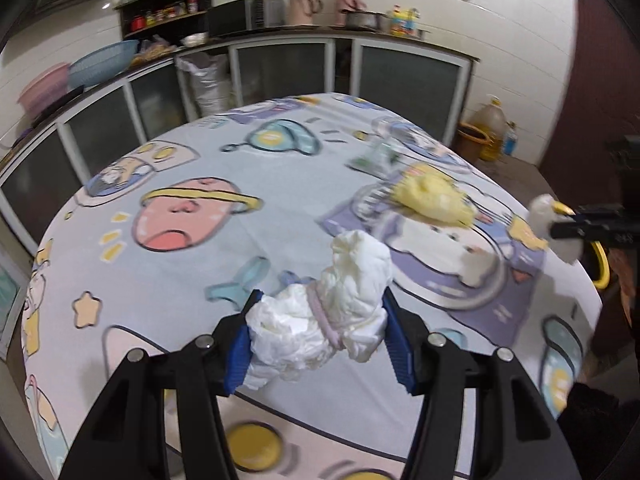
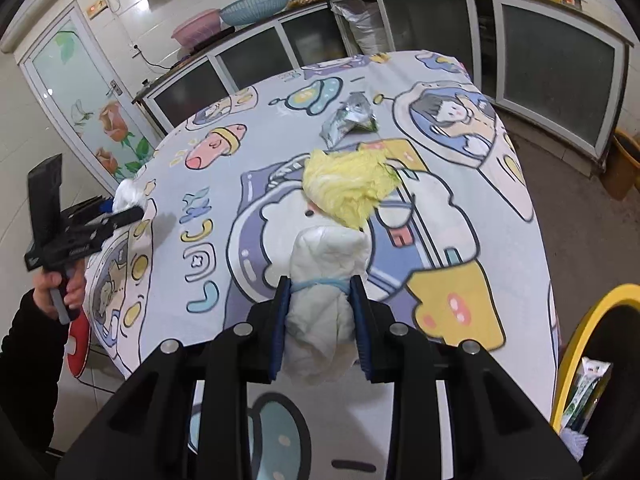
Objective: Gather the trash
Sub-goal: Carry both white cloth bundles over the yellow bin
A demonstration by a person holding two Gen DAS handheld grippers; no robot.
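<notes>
White wad (image 2: 326, 304) lengthwise between claw (image 2: 320, 320) pads

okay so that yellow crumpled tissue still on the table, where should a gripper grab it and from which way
Come from above and pinch the yellow crumpled tissue across its raised middle. It lies loose on the tablecloth, a soft puffy heap with no handle or firm edge, so the bulk probably gives the surest bite.

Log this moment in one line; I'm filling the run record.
left gripper: shut on white wad | right gripper: shut on tied white wad | tablecloth: yellow wad, foil wrapper
</notes>
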